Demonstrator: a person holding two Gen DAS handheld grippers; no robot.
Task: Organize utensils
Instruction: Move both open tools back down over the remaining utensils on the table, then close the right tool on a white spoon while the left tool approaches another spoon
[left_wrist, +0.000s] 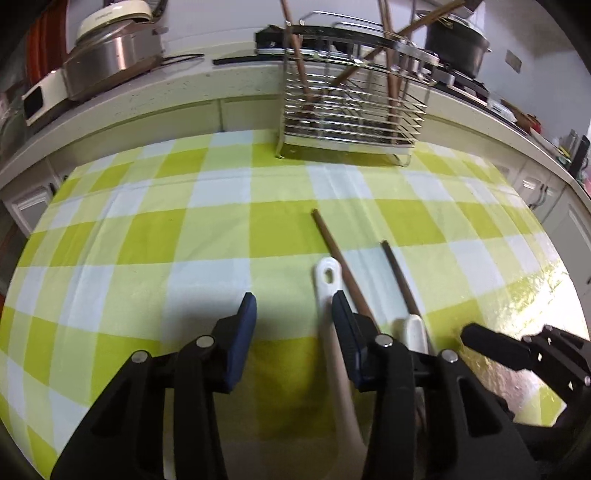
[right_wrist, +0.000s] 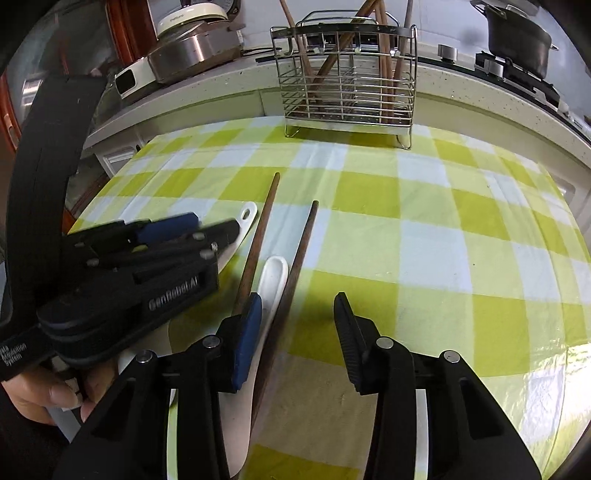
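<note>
On the green-checked tablecloth (left_wrist: 155, 236) lie a white spatula handle (left_wrist: 327, 275), two brown chopsticks (left_wrist: 332, 247) (left_wrist: 400, 277) and a white spoon (left_wrist: 412, 330). My left gripper (left_wrist: 293, 310) stands open low over the cloth; the spatula handle runs between its jaws, close to the right pad. In the right wrist view my right gripper (right_wrist: 297, 314) is open, with one chopstick (right_wrist: 299, 258) and the white spoon (right_wrist: 273, 275) between its jaws near the left pad. The other chopstick (right_wrist: 260, 229) lies just outside that pad. The left gripper (right_wrist: 166, 240) sits beside them over the spatula handle (right_wrist: 247, 216).
A wire utensil rack (left_wrist: 351, 114) (right_wrist: 347, 88) stands at the table's far edge with several wooden sticks upright in it. Behind it runs a counter with a steel pot (right_wrist: 195, 51) and a black pot (right_wrist: 517, 40). A person's hand (right_wrist: 48, 391) holds the left gripper.
</note>
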